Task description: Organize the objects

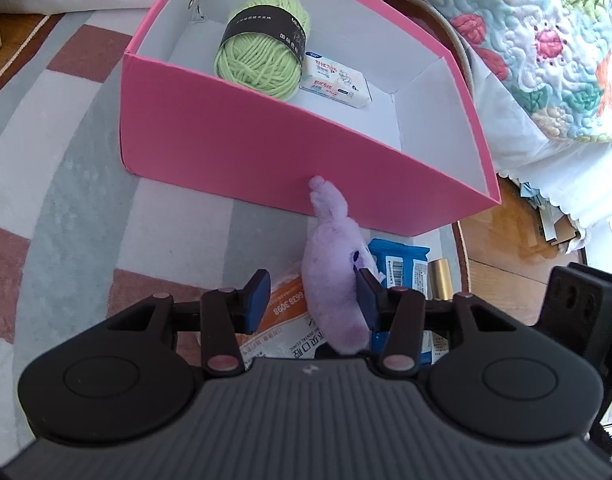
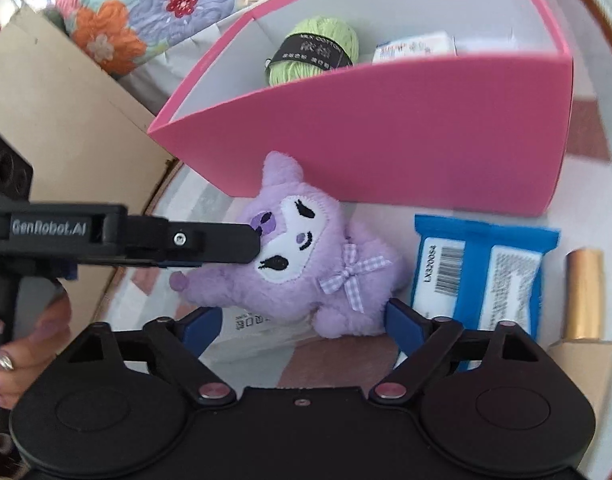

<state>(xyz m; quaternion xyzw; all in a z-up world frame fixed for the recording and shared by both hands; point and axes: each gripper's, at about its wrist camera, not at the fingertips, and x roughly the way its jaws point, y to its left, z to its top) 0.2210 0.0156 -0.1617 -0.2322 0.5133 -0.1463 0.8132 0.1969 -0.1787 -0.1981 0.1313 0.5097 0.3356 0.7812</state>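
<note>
**Plush beside the box**

Plush (image 2: 306, 252) lies on the rug (image 1: 66, 168) against the pink box (image 1: 246, 140), between the spread jaws of the left gripper (image 1: 312, 300). Right gripper (image 2: 302, 320) jaws gape around its base. Yarn (image 1: 262, 48) sits inside the box.

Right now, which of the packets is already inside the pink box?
The white packet, lying on the box floor beside the green yarn. The blue packet and the orange-and-white one are on the rug outside.

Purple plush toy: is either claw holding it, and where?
Not held: the fluffy purple plush toy lies loose between the open left claw and open right claw.
</note>
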